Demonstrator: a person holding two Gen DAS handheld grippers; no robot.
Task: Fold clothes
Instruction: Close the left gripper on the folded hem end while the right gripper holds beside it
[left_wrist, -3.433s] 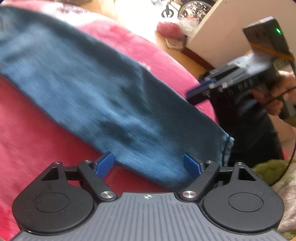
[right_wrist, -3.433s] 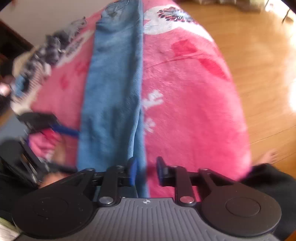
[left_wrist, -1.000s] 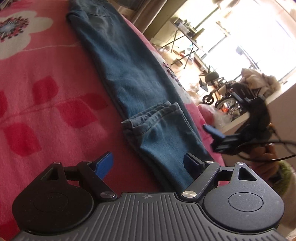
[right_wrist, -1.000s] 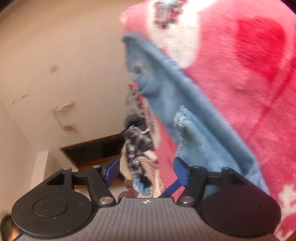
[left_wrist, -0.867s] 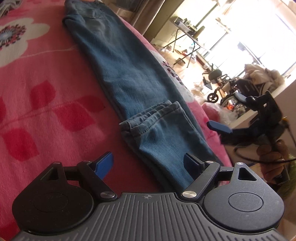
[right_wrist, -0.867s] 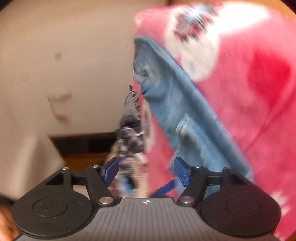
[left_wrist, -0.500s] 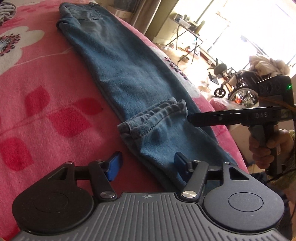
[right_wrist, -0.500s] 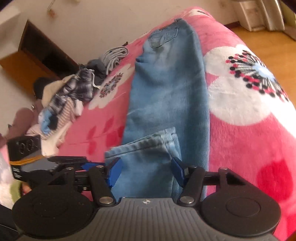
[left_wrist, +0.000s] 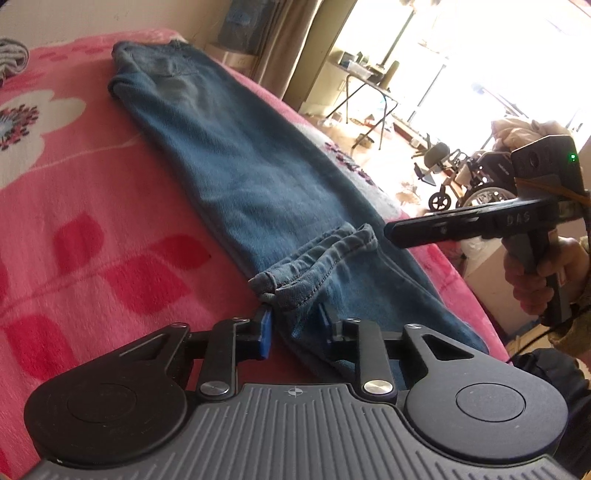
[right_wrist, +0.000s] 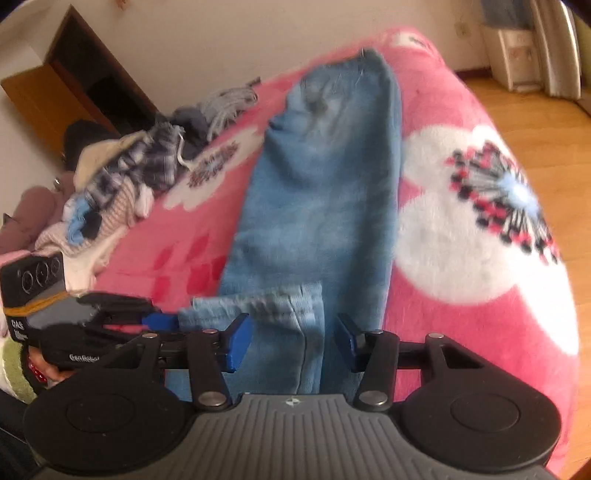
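Observation:
Blue jeans (left_wrist: 240, 166) lie lengthwise on a pink flowered blanket (left_wrist: 74, 192), their leg end folded back so the hem (left_wrist: 317, 254) faces up. My left gripper (left_wrist: 294, 325) is shut on the hem's near corner, denim pinched between its blue pads. From the right wrist the same jeans (right_wrist: 325, 206) and hem (right_wrist: 266, 302) show, with the left gripper (right_wrist: 159, 320) at the hem's left corner. My right gripper (right_wrist: 293, 341) is open, its fingers either side of the hem's right part. In the left wrist view the right gripper (left_wrist: 391, 232) sits just beside the hem's far corner.
A pile of mixed clothes (right_wrist: 140, 173) lies on the blanket's far left side. Wooden floor (right_wrist: 546, 122) runs past the bed's right edge. A wheelchair (left_wrist: 472, 184) and a folding table (left_wrist: 362, 88) stand in the bright room beyond. A hand (left_wrist: 532, 273) holds the right gripper's handle.
Both grippers came down to the folded hem. The left gripper's fingers closed from wide open onto the hem's corner; the right gripper's gap narrowed a little around the hem.

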